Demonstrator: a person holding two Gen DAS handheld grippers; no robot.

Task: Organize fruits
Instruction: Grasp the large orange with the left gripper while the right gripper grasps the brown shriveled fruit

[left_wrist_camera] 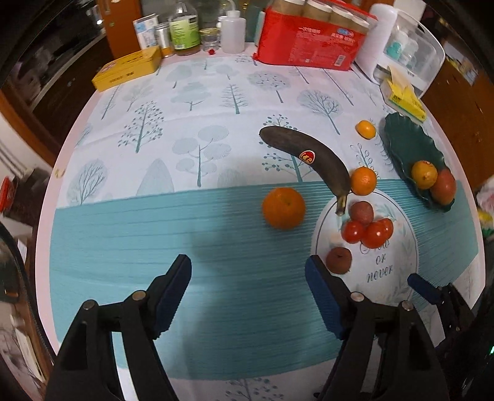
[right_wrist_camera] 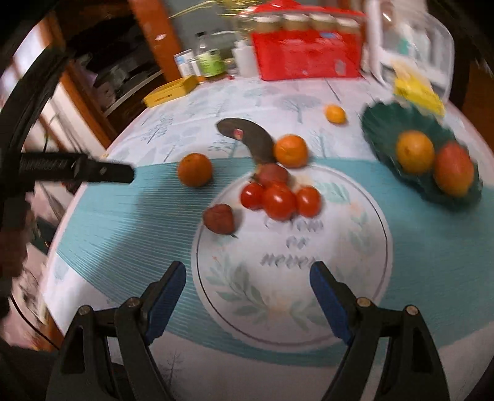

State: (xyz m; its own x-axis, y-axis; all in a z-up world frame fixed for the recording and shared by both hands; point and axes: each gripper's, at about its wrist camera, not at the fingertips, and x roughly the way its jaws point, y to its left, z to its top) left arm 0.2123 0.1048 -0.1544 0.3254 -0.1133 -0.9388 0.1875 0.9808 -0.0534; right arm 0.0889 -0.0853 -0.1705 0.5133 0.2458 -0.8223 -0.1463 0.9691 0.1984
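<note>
A blackened banana (left_wrist_camera: 311, 157) (right_wrist_camera: 250, 138) lies on the tablecloth with its stem over the white plate (left_wrist_camera: 398, 277) (right_wrist_camera: 355, 262). On the plate lie red tomatoes (left_wrist_camera: 369, 231) (right_wrist_camera: 279, 200) and two brownish fruits (left_wrist_camera: 339, 259) (right_wrist_camera: 218, 219). A large orange (left_wrist_camera: 283, 208) (right_wrist_camera: 195, 169), a middle orange (left_wrist_camera: 363, 181) (right_wrist_camera: 290, 150) and a small orange (left_wrist_camera: 366, 129) (right_wrist_camera: 335, 114) lie on the cloth. The green dish (left_wrist_camera: 407, 138) (right_wrist_camera: 386, 123) holds an orange and a reddish fruit. My left gripper (left_wrist_camera: 247, 287) is open and empty, near the large orange. My right gripper (right_wrist_camera: 247, 293) is open and empty over the plate.
At the table's back stand a red package (left_wrist_camera: 308, 40), a yellow tin (left_wrist_camera: 129, 69), bottles and jars (left_wrist_camera: 185, 27), a white appliance (left_wrist_camera: 401, 46) and yellow paper (left_wrist_camera: 404, 95). The right gripper's finger shows in the left wrist view (left_wrist_camera: 423, 288); the left gripper's shows in the right wrist view (right_wrist_camera: 108, 172).
</note>
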